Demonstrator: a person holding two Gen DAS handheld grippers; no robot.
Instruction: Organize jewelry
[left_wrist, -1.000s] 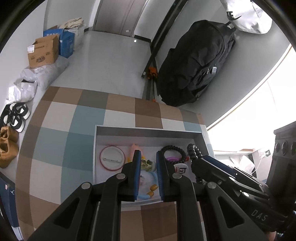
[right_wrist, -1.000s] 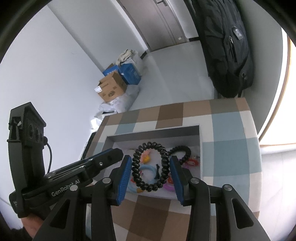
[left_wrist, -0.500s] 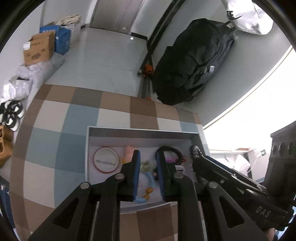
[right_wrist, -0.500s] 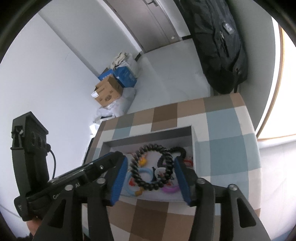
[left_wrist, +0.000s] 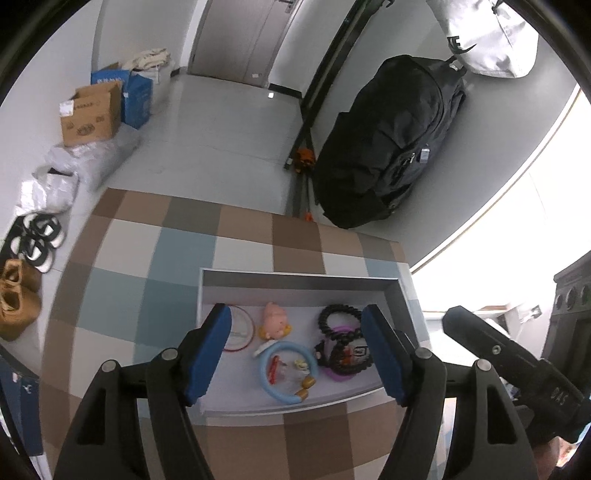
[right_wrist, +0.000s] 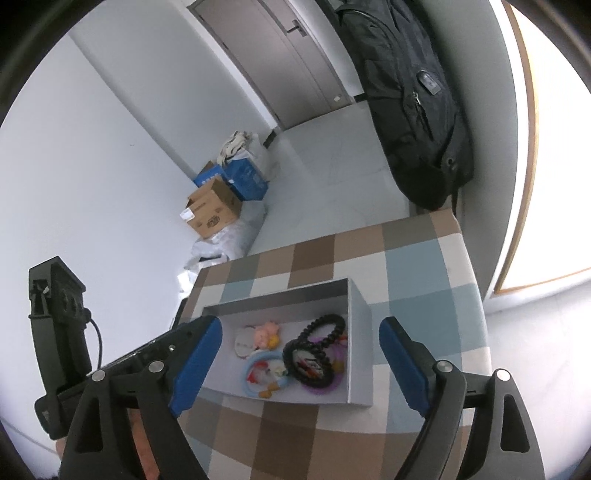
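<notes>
Two tools hang over a shallow grey tray (left_wrist: 299, 282) set on a desk (left_wrist: 155, 258) covered in brown, blue and cream checks. Left tool (left_wrist: 297, 350): jaws spread wide, having just been opening, blue pads clear of everything, nothing held between them. Right tool (right_wrist: 299, 363): likewise released, jaws just been opening, nothing pressed between its pads.

Contents of the tray, all lying on its floor: a thin red bangle (left_wrist: 242, 330) at the left end; a pink figure charm (left_wrist: 275, 323) just beside it; a light blue ring (left_wrist: 286, 371) nearer the front wall, with small trinkets inside its loop; a black coiled hair tie (left_wrist: 340, 317) at the right end; a second black beaded bracelet (right_wrist: 308, 363) lying over a round badge and a purple ring (right_wrist: 319, 384), touching both.

Off the desk: a black backpack (left_wrist: 391, 147) against the wall, cardboard box (left_wrist: 90, 114) on the floor.
</notes>
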